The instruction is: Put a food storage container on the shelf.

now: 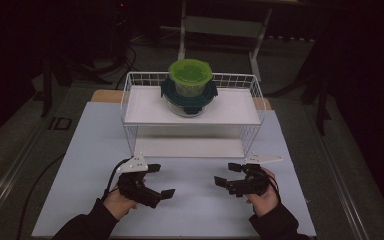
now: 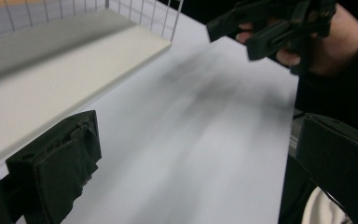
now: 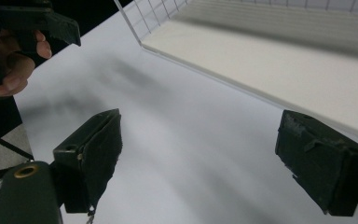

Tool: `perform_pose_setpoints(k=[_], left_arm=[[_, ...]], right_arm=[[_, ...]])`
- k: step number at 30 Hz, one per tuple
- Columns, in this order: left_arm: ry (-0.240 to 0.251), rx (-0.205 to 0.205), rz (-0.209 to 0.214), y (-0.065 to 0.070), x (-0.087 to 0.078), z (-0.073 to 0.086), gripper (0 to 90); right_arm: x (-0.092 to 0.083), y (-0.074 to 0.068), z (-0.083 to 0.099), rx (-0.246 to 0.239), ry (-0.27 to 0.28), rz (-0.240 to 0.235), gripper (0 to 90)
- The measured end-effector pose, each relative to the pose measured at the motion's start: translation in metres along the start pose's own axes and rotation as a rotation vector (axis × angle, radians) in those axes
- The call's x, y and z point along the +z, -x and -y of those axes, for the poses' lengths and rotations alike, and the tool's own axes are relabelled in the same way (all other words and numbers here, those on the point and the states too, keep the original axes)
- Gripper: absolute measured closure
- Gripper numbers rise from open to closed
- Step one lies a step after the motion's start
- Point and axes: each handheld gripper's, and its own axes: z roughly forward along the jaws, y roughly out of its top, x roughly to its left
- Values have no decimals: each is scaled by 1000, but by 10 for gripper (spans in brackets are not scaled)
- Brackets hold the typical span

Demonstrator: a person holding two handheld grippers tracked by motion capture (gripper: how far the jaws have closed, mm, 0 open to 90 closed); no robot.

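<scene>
Two food containers are stacked on the top shelf of a white wire rack point(image 1: 130, 100): a green-lidded container point(image 1: 190, 75) sits on a clear container with a dark teal lid point(image 1: 189, 97). My left gripper point(image 1: 161, 180) hovers over the white tabletop point(image 1: 80, 150) in front of the rack, open and empty. My right gripper point(image 1: 227, 174) faces it from the right, also open and empty. In the left gripper view my own jaws point(image 2: 196, 158) stand wide apart and the right gripper point(image 2: 270, 23) shows ahead. The right gripper view has its jaws point(image 3: 205, 156) spread, with the left gripper point(image 3: 37, 21) at top left.
The rack's lower shelf point(image 1: 190, 147) is bare; its front edge point(image 2: 98, 70) lies close ahead of both grippers point(image 3: 261, 60). Beyond the table are a dark floor and a metal frame point(image 1: 220, 25). Cables trail off the table's left side point(image 1: 45, 175).
</scene>
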Motion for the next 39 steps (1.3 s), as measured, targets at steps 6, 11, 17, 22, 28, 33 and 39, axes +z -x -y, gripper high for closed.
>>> perform_pose_setpoints(k=[6, 11, 17, 22, 28, 33, 39], left_arm=[[-30, 14, -45, -4, -3, 20, 0], [-35, 0, -72, -8, -9, 33, 0], [-44, 0, -108, -10, -19, 46, 0], [-32, -31, -144, -15, -30, 54, 0], [-24, -29, -170, -15, -34, 62, 0], [-20, -44, -161, -16, -32, 63, 0], [3, -48, -157, -16, -33, 63, 0]], right_arm=[[-5, 7, 21, 0, -4, 46, 143], [-12, 11, 32, -1, -17, 64, 143], [-28, 19, 44, 20, -14, 106, 144], [-42, 26, 52, 33, -5, 141, 144], [-51, 34, 56, 46, 4, 170, 144], [-49, 37, 58, 51, -6, 171, 144], [-46, 36, 59, 41, -15, 162, 144]])
